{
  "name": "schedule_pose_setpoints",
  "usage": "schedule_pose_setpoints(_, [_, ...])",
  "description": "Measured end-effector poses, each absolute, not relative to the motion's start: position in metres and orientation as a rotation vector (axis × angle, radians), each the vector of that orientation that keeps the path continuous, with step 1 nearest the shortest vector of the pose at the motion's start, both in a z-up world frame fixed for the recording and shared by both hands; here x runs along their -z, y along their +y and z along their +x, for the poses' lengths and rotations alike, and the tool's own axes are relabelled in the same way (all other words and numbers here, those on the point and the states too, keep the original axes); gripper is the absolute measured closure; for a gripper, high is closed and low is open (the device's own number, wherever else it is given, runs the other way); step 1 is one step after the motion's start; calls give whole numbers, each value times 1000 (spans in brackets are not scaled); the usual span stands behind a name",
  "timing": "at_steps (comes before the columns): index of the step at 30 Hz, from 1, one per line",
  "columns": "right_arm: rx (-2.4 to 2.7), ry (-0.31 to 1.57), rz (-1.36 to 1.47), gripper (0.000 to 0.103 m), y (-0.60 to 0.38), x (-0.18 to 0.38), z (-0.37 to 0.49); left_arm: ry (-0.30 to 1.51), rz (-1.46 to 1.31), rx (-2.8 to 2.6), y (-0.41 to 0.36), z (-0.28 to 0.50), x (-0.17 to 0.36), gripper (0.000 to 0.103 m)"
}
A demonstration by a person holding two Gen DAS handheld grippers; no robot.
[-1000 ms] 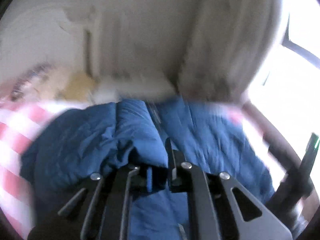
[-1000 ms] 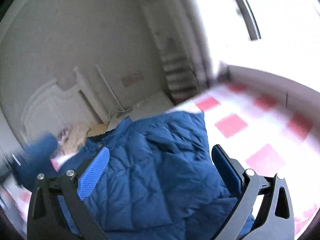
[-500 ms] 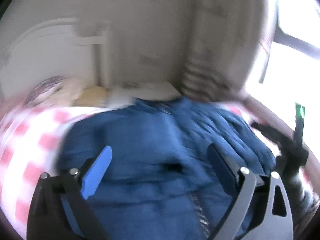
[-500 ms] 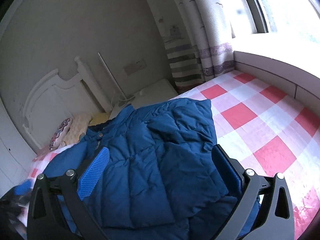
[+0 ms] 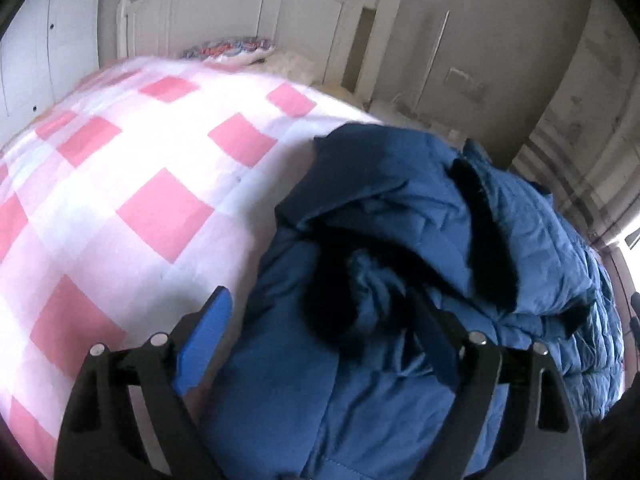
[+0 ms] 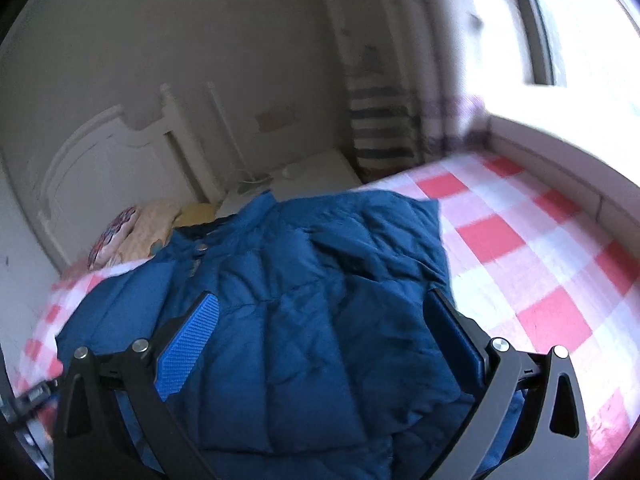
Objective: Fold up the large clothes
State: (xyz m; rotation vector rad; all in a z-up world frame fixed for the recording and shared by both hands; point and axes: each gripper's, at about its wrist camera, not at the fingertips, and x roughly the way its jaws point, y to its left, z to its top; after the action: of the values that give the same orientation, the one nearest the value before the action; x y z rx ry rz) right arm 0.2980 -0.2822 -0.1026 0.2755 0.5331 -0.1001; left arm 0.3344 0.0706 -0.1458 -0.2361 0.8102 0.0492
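Observation:
A blue quilted puffer jacket [image 5: 400, 248] lies bunched on a bed with a pink-and-white checked sheet [image 5: 132, 168]. Its dark-lined hood or sleeve is folded over the body. My left gripper [image 5: 320, 344] is open and empty, held above the jacket's near left edge. In the right wrist view the jacket [image 6: 304, 288] lies spread, collar toward the headboard. My right gripper [image 6: 320, 340] is open and empty above the jacket's middle.
A white headboard [image 6: 104, 160] and pillows [image 6: 136, 232] stand at the far end of the bed. A white nightstand [image 6: 304, 176] and striped curtain [image 6: 380, 128] are beside it. A bright window [image 6: 580, 24] and its sill run along the right.
My left gripper let go of the jacket fabric, opened, and swung left toward the checked sheet. My right gripper stayed open above the jacket, shifting only slightly.

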Motion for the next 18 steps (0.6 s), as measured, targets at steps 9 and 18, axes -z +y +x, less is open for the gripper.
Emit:
schedule_pose_setpoints(9, [-240, 596, -334, 9, -101, 82, 298, 822, -311, -35, 84, 333, 152, 15])
schedule_pose_setpoints(18, [-234, 724, -521, 16, -50, 110, 349, 846, -341, -17, 88, 339, 158, 14])
